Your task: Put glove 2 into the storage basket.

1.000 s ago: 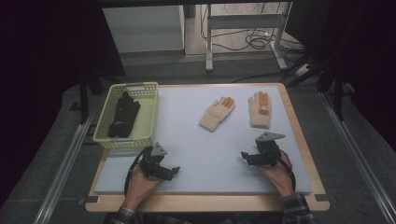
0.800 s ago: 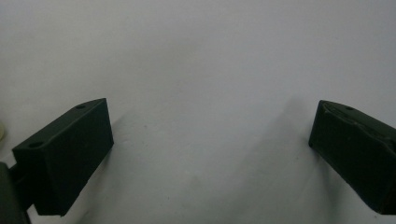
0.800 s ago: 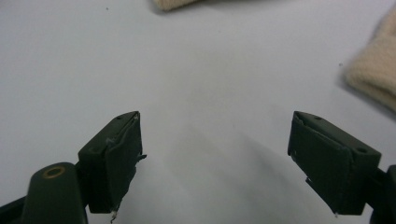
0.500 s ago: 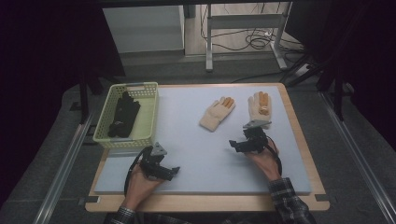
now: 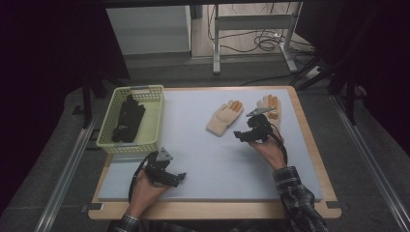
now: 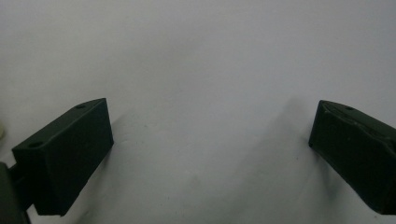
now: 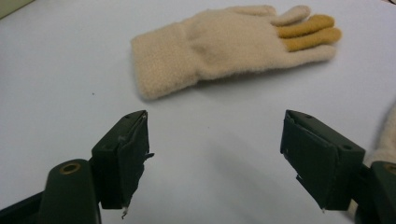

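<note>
Two cream gloves with orange fingers lie flat on the white mat [image 5: 217, 164]. The left glove [image 5: 224, 117] [image 7: 229, 44] lies just beyond my right gripper [image 5: 240, 135] [image 7: 215, 154], cuff toward it. That gripper is open, its jaws have just been closing a little, and nothing is between them. The right glove [image 5: 270, 105] is partly hidden behind that gripper and its edge [image 7: 385, 140] shows beside the right jaw. My left gripper [image 5: 179, 178] [image 6: 210, 154] rests open over bare mat near the front edge.
A pale yellow-green basket [image 5: 157, 121] stands at the mat's left, with black gloves [image 5: 128, 121] inside. The wooden table edge [image 5: 309, 145] frames the mat. Table legs and cables stand on the floor beyond the table.
My right gripper has moved left and away from the person, toward the left glove's cuff, and its jaws have narrowed slightly. The left gripper has stayed put.
</note>
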The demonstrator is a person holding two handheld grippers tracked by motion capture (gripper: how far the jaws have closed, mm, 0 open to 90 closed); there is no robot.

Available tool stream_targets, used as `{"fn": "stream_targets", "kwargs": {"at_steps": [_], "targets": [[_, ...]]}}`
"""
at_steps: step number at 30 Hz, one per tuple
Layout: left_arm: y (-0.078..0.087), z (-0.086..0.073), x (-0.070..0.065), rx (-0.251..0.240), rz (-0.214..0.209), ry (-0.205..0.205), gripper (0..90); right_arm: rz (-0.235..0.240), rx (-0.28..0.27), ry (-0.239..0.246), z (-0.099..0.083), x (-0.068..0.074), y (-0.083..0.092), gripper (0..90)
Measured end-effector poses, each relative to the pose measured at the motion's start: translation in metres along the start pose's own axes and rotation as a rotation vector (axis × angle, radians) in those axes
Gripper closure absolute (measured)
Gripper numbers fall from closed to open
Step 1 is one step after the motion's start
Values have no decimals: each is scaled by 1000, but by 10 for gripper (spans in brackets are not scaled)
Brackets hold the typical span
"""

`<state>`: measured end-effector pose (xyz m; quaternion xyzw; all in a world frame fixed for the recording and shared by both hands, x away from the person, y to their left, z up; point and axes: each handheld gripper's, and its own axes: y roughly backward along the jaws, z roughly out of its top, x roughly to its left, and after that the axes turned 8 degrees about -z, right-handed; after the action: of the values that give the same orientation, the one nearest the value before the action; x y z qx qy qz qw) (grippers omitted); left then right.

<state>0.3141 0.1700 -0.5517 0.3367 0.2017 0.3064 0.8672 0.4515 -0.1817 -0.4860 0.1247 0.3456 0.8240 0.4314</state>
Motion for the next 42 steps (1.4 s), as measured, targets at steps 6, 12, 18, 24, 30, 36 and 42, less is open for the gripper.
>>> {"fn": "stream_targets", "kwargs": {"at_steps": [6, 12, 18, 24, 30, 36, 42], "targets": [[0, 0, 0, -2, 1, -1, 0, -17, 9, 18, 5, -2, -20, 338], [0, 0, 0, -2, 1, 0, 0, -17, 5, 16, 14, -4, -37, 350], [0, 0, 0, 1, 1, -3, 0, -8, -4, 0, 30, -4, -54, 289], [0, 0, 0, 1, 1, -3, 0, -26, -6, -1, 42, -3, -74, 236], [0, 0, 0, 0, 0, -3, 0, -33, -10, -21, 49, -2, -96, 195], [1, 0, 0, 4, 0, -6, 0, -70, 9, 42, 45, 1, -111, 388], [1, 0, 0, 5, 1, -6, 0, -104, 37, 93, 49, 10, -105, 593]]}}
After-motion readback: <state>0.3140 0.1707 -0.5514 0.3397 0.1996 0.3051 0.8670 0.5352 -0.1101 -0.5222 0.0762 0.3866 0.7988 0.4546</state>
